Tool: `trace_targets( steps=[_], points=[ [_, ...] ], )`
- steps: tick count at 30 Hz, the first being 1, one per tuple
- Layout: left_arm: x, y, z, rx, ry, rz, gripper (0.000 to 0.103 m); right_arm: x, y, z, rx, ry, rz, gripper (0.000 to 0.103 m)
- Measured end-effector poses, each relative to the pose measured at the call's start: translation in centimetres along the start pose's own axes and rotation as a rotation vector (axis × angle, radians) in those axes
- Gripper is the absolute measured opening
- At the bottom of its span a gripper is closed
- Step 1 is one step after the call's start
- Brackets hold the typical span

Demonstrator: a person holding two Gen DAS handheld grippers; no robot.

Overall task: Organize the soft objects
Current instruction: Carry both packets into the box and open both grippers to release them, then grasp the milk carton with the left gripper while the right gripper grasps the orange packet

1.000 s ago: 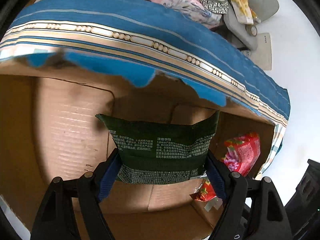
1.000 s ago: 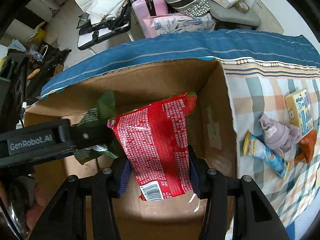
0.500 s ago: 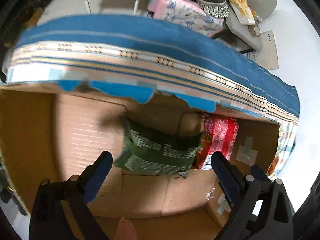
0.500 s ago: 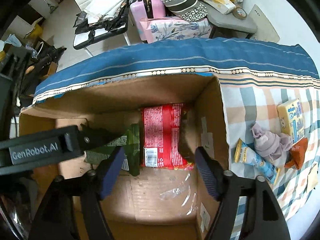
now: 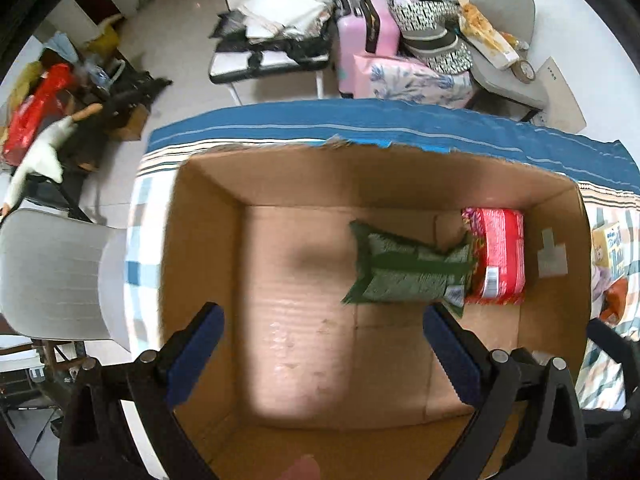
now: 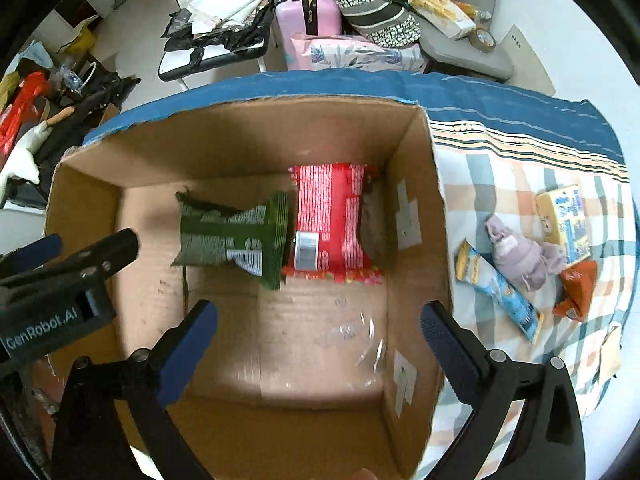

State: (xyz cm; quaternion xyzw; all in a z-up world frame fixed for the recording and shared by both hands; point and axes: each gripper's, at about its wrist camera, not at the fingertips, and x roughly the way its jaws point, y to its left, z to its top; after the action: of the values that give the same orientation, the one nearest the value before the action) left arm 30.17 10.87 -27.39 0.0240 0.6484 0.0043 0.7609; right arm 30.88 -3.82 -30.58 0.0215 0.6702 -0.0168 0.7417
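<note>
Brown corrugated cardboard forms the open box seen from above in both wrist views, set on a surface draped with a blue-bordered checked cloth. On the box floor, toward its far right corner, a dark green printed snack packet is seen lying flat, its right end touching or slightly overlapping a red printed snack packet that lies just beside it, close to the right wall.

The left gripper is held above the near part of the box, its blue-padded jaws spread wide with nothing between them. The right gripper is likewise held over the box with its jaws wide apart and unloaded; the left gripper's black body is visible at the left edge of the right wrist view.

Outside the box, on the checked cloth to the right, further soft items are laid close together: a blue-and-yellow tube-shaped packet, a crumpled lilac cloth piece, a yellow rectangular packet and an orange pouch. Beyond the surface, a pink hard-shell suitcase and a grey chair piled with bags are visible.
</note>
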Motion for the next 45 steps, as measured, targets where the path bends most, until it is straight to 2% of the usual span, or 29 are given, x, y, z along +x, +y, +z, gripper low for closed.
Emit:
trace_targets(
  steps=[8,16,21,26,28,32,37,40,45],
  points=[
    [-3.9,1.3,-4.4,-0.033,-0.087,0.037,0.101,-3.8,-0.1,-3.9,-0.003,-0.054,-0.003,0.103],
    [-8.3,0.0,-7.6,-0.051,-0.148,0.036,0.101,-8.6,-1.6,-7.1,0.004,-0.123,0.043,0.103],
    [-11.9,-4.5,-7.6,-0.029,-0.198,-0.022,0.101,-11.7,-5.8,-8.4,0.064,-0.173,0.111,0.103],
    [-13.5,-12.4,-6.2,0.048,-0.195,-0.105,0.101,-14.1,-13.8,-9.4,0.164,-0.215,0.098,0.103],
    [-12.8,-15.8,-5.4,0.069,-0.159,-0.147,0.101,-14.3,-17.9,-9.7,0.215,-0.215,0.074,0.103],
    [-9.3,-23.1,-3.2,0.089,-0.02,-0.254,0.101,-12.6,-25.9,-9.6,0.302,-0.183,0.02,0.103],
    [-4.5,-30.8,-0.4,0.098,0.126,-0.312,0.101,-7.9,-34.6,-8.7,0.378,-0.105,0.005,0.103],
    [-1.2,-34.3,1.9,0.096,0.203,-0.308,0.101,-3.9,-37.8,-7.4,0.383,-0.056,0.05,0.103],
    [3.1,-37.7,3.9,0.064,0.315,-0.315,0.101,2.1,-39.3,-5.3,0.392,0.026,0.087,0.102]
  ],
)
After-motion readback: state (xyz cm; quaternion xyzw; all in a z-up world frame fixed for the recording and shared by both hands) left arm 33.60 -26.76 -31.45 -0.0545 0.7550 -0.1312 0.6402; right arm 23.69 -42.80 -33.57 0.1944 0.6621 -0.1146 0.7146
